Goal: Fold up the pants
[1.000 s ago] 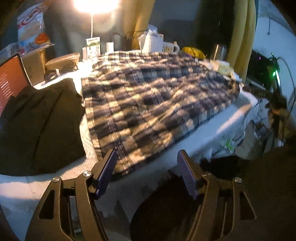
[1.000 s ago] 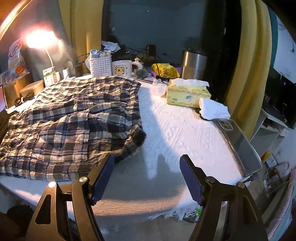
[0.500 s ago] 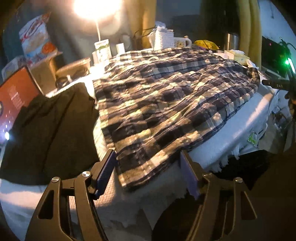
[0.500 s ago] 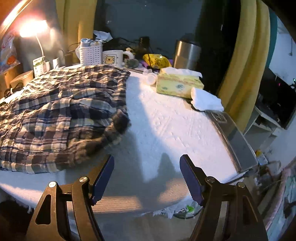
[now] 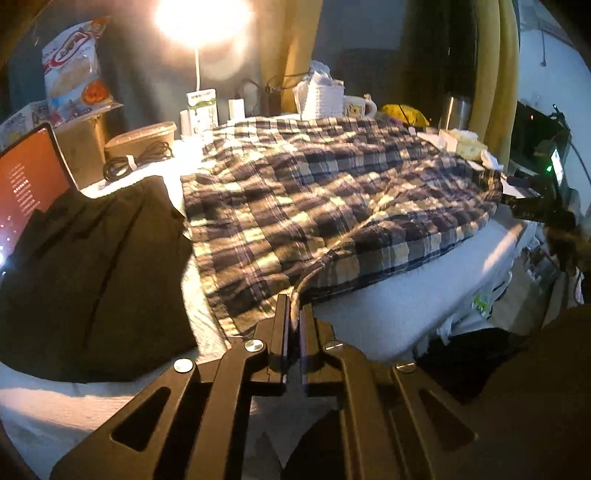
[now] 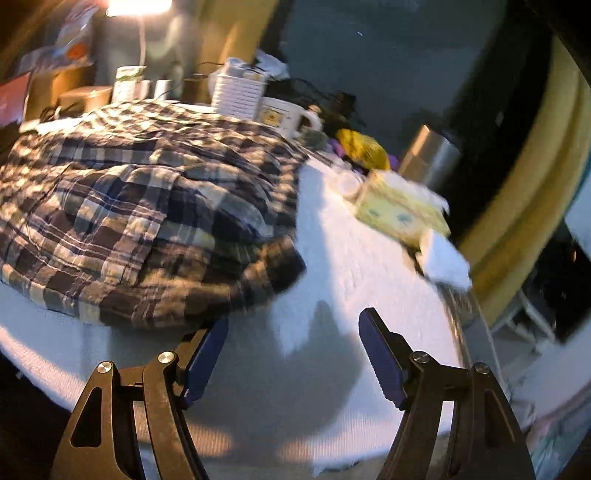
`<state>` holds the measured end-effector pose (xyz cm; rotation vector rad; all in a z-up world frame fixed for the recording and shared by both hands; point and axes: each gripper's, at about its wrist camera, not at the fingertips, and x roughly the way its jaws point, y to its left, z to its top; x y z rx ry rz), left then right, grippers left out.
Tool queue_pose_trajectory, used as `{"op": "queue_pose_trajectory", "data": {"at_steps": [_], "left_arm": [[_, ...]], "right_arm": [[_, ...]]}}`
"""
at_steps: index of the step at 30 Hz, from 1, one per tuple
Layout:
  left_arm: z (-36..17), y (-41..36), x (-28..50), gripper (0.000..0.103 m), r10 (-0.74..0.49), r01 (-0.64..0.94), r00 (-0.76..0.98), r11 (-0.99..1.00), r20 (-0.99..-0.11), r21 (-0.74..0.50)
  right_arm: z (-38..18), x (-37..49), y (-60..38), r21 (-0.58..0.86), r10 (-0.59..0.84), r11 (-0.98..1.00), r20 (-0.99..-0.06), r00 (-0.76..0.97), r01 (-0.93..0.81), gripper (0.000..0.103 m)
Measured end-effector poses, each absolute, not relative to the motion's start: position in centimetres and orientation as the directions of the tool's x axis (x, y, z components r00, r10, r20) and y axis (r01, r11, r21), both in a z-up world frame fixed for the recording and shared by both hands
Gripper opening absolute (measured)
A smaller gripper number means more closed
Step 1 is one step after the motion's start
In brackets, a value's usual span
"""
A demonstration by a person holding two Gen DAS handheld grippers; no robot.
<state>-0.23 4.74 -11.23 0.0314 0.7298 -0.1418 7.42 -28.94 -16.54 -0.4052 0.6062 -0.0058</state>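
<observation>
Pants (image 5: pixel 332 206) hem pinched by L gripper (image 5: pixel 294 314); R gripper (image 6: pixel 293 325) spread over bare cloth.

lived-in home room, lamp (image 5: pixel 201 22), mug (image 6: pixel 284 116) (bear print), tissue box (image 6: pixel 400 214)

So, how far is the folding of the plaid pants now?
Early. Done: the plaid pants lie spread on the white cloth, no fold visible. In hand: the left gripper has just closed its jaws on the near hem. The right gripper is open beside the other corner, holding nothing. Left: that grip, then every fold.
</observation>
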Motion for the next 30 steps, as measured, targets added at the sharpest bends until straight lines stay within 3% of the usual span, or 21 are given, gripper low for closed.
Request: {"op": "queue_pose_trajectory", "data": {"at_steps": [3,6,8,9,13,30], "left_arm": [[-10.4,5.2,-0.3,0.003,-0.128,0.134,0.746,0.990,-0.653,-0.041],[-9.3,5.8,-0.3,0.001,-0.168,0.130,0.757,0.986,-0.632,-0.106],[-8.9,5.6,-0.2,0.001,-0.162,0.128,0.768,0.987,-0.619,-0.099],[-8.9,5.5,-0.1,0.001,-0.160,0.128,0.769,0.987,-0.619,-0.096],[-9.1,5.2,0.2,0.000,-0.162,0.129,0.764,0.987,-0.625,-0.097],[-2.4,5.7,1.0,0.000,-0.128,0.098,0.845,0.992,-0.519,-0.085]], "right_arm": [[-16.2,8.2,-28.5,-0.374,-0.086,0.915,-0.551,0.830,-0.153,0.075],[-15.7,8.5,-28.4,-0.288,0.027,0.929,-0.575,0.817,-0.234,0.075],[-15.3,8.5,-28.3,-0.256,0.057,0.936,-0.567,0.822,-0.242,0.052],[-15.3,8.6,-28.3,-0.242,0.063,0.940,-0.572,0.818,-0.242,0.031],[-15.2,8.5,-28.5,-0.222,0.066,0.947,-0.572,0.817,-0.232,0.018],[-9.7,6.2,-29.3,-0.191,0.078,0.965,-0.443,0.893,-0.179,0.013]]}}
